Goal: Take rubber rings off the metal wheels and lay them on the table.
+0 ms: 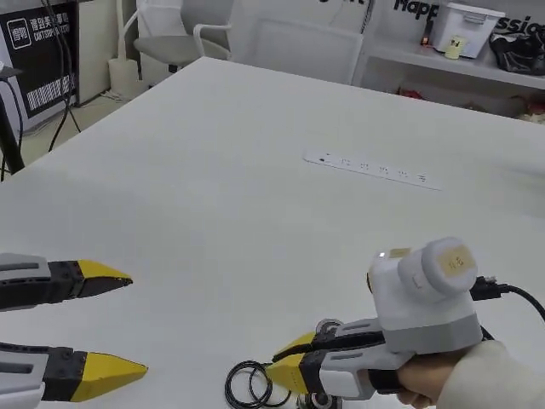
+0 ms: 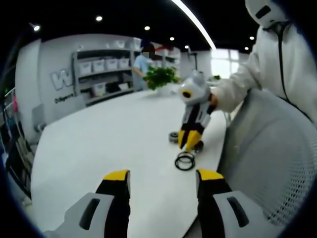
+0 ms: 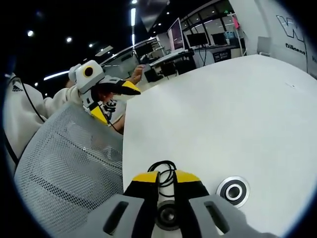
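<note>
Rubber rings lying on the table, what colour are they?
The rubber rings are black, clearest in the head view.

I see bright, even overhead light in the head view: the white table (image 1: 213, 170) shows only faint, soft shadows. Both gripper views bend strongly toward their edges. In the left gripper view the ceiling strip (image 2: 193, 22) and a window (image 2: 224, 58) blow out, and the far shelves (image 2: 101, 74) look soft and blurred.

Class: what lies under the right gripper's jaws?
A metal wheel sits on the table under the right gripper, partly covered by its jaws. Black rubber rings lie at the tips. Whether that wheel carries a ring is hidden.
</note>
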{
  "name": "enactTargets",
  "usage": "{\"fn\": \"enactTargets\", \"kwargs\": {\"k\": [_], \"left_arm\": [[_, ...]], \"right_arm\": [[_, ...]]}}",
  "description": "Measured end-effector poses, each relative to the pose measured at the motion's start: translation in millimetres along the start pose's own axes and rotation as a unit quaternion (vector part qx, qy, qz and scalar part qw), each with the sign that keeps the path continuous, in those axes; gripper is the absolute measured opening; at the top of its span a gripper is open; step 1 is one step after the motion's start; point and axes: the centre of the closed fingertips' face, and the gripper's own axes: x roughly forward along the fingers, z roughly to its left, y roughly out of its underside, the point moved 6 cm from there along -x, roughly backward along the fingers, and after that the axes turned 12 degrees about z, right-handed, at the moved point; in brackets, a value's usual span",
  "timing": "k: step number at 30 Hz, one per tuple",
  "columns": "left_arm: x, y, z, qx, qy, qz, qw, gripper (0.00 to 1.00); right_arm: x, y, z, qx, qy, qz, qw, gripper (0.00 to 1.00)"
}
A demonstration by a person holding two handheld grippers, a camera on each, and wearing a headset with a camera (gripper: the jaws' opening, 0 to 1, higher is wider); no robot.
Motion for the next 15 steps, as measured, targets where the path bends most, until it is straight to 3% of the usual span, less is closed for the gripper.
{"fn": "enactTargets", "kwargs": {"k": [15], "left_arm": [[-3.2,-7.2,3.2,0.004,-0.006,-0.006,1.0,0.58]], "right_arm": [[-52.1,-6.7,-4.4,-0.001,0.054,-0.055,0.9971,0.2]]}}
